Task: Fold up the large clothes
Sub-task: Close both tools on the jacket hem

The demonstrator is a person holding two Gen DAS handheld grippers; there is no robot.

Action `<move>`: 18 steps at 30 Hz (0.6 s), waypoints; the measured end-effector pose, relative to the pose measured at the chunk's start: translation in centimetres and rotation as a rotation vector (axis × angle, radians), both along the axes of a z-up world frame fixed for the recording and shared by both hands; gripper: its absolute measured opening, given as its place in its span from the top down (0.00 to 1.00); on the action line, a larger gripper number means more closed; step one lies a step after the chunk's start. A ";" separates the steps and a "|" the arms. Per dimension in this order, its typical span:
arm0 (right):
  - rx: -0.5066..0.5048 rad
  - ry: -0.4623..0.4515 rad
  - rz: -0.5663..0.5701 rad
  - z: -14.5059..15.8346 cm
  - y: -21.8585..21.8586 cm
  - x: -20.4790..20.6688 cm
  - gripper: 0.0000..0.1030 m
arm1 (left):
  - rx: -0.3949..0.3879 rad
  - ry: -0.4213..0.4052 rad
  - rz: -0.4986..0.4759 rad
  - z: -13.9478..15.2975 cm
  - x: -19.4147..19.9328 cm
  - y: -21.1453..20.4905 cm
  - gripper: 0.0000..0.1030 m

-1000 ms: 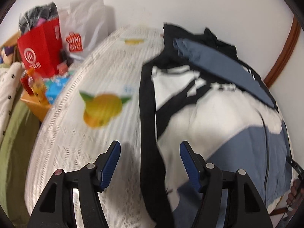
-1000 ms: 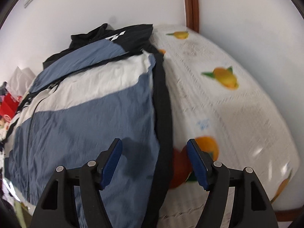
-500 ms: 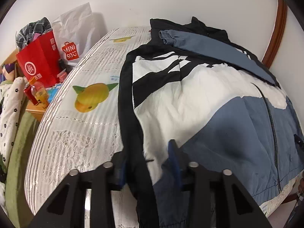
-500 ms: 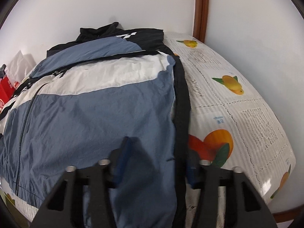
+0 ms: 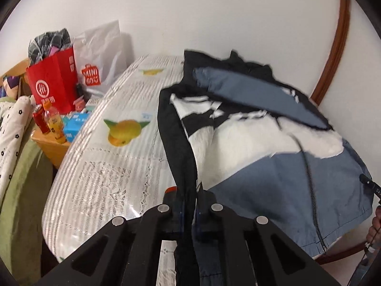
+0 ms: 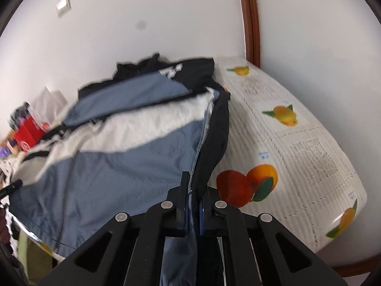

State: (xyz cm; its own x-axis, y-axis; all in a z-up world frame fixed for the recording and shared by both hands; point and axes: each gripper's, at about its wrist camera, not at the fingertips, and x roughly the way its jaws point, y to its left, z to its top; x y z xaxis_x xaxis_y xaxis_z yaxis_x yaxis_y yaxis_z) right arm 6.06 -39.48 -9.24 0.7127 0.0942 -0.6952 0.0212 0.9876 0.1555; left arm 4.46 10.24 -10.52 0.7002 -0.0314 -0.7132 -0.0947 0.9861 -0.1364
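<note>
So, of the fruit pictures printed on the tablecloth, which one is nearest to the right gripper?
The red and orange fruit pair, just right of the right gripper. The other prints are yellow single fruits lying farther up the tablecloth.

A fruit-printed lace tablecloth (image 5: pixel 107 166) is covering the table. At its ten o'clock side, a red paper bag (image 5: pixel 53 78) is standing beside a white Miniso bag (image 5: pixel 100 54), with drink bottles (image 5: pixel 53 124) and a blue carton (image 5: pixel 76 124) sitting on a wooden stand (image 5: pixel 51 146). A light switch (image 6: pixel 63 6) is showing at eleven o'clock on the wall, and brown wooden trim (image 6: pixel 250 16) is running upward at one o'clock.
</note>
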 end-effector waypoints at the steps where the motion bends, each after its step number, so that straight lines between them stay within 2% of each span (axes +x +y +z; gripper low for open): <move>1: 0.003 -0.014 0.002 0.7 0.0 -0.4 0.94 | 0.005 -0.016 -0.004 0.6 -0.3 0.0 0.94; 9: 0.019 -0.130 0.023 5.3 -0.3 -2.5 0.95 | -0.039 -0.121 0.004 4.4 -1.5 0.9 0.94; 18: 0.066 -0.172 0.019 7.7 -0.9 0.3 0.95 | -0.071 -0.177 0.015 6.9 1.2 1.0 0.95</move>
State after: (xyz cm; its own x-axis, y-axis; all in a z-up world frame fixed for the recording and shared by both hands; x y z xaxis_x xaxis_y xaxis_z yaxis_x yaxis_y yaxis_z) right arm 6.32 -40.39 -1.52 0.8181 0.1503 -0.5551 -0.0303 0.9752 0.2193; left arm 5.66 11.25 -3.59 0.8155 -0.0659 -0.5749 -0.0778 0.9720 -0.2218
